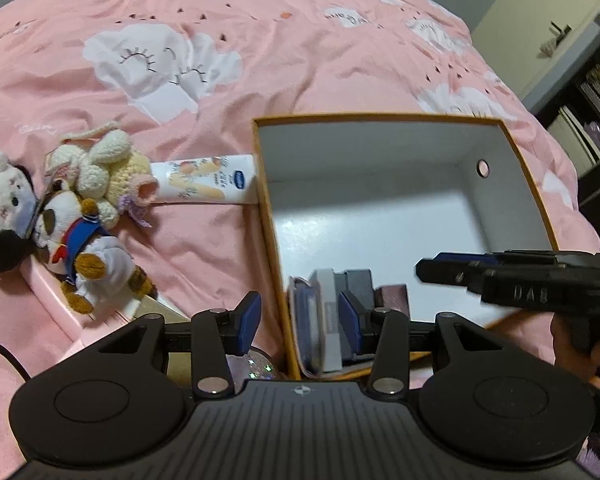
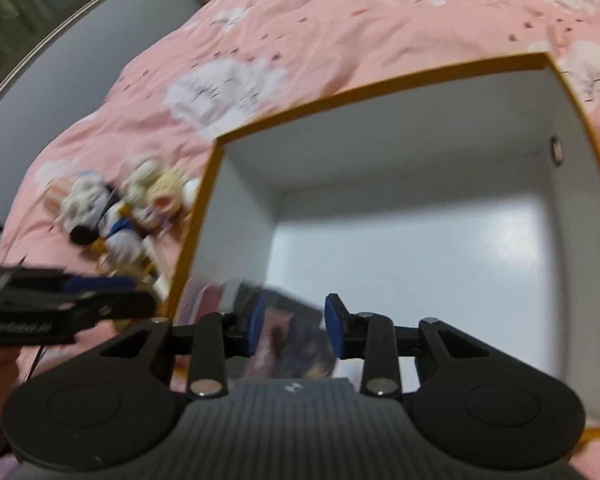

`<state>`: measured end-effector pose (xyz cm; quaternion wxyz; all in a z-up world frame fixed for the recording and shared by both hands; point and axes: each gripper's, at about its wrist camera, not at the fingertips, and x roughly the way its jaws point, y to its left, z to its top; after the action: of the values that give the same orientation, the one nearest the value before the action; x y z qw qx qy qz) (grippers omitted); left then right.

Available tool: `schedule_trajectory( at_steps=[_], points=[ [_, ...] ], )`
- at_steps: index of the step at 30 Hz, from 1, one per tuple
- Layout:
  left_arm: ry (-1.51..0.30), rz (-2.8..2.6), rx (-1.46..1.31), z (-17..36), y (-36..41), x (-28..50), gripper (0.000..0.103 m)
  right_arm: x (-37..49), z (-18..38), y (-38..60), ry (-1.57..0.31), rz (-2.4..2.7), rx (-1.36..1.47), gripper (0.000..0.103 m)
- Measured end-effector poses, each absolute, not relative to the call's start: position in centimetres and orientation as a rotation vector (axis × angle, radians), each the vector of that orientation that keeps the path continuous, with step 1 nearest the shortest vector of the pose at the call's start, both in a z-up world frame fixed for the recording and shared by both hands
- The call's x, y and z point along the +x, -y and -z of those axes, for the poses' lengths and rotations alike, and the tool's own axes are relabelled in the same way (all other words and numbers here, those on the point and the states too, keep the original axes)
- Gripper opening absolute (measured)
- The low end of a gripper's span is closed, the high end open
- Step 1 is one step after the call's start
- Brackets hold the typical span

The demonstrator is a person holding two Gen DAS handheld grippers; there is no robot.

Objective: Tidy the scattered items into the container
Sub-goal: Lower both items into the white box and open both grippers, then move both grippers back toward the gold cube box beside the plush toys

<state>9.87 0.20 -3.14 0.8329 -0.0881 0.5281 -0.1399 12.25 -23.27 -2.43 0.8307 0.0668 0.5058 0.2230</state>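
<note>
Hovering over the box (image 1: pixel 512 152) on the bed (image 1: pixel 300 40), both tongs — left (image 1: pixel 300 316), right (image 2: pixel 294 330) — are spread, holding nothing; small packs (image 1: pixel 332 320) lie inside, plush toys (image 1: pixel 84 216) and tube (image 1: pixel 204 178) outside.

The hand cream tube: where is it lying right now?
In the left wrist view the hand cream tube lies on the pink bedspread, between the crocheted bunny and the box.
</note>
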Motion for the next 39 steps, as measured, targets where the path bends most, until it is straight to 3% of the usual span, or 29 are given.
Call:
schedule_trajectory(
  at_steps=[17, 22, 26, 33, 39],
  points=[
    [-1.137, 0.185, -0.242, 4.6, -2.1, 11.0, 0.05, 17.6, 7.7, 17.7, -1.216, -0.54, 0.196, 0.027],
    [-1.15, 0.175, -0.264, 5.1, -2.7, 11.1, 0.05, 17.5, 8.5, 17.9, -1.251, -0.574, 0.252, 0.015],
    [-1.154, 0.181, -0.267, 5.3, -2.6, 11.2, 0.05, 17.6, 8.8, 18.1, -1.259, -0.585, 0.279, 0.014],
    [-1.146, 0.163, -0.238, 4.9, -2.7, 10.7, 0.05, 16.7, 7.2, 17.7, -1.161, -0.563, 0.181, 0.02],
    [-1.126, 0.145, -0.192, 4.0, -3.0, 9.8, 0.05, 14.7, 4.6, 17.8, -1.023, -0.595, 0.12, 0.04]
  ],
)
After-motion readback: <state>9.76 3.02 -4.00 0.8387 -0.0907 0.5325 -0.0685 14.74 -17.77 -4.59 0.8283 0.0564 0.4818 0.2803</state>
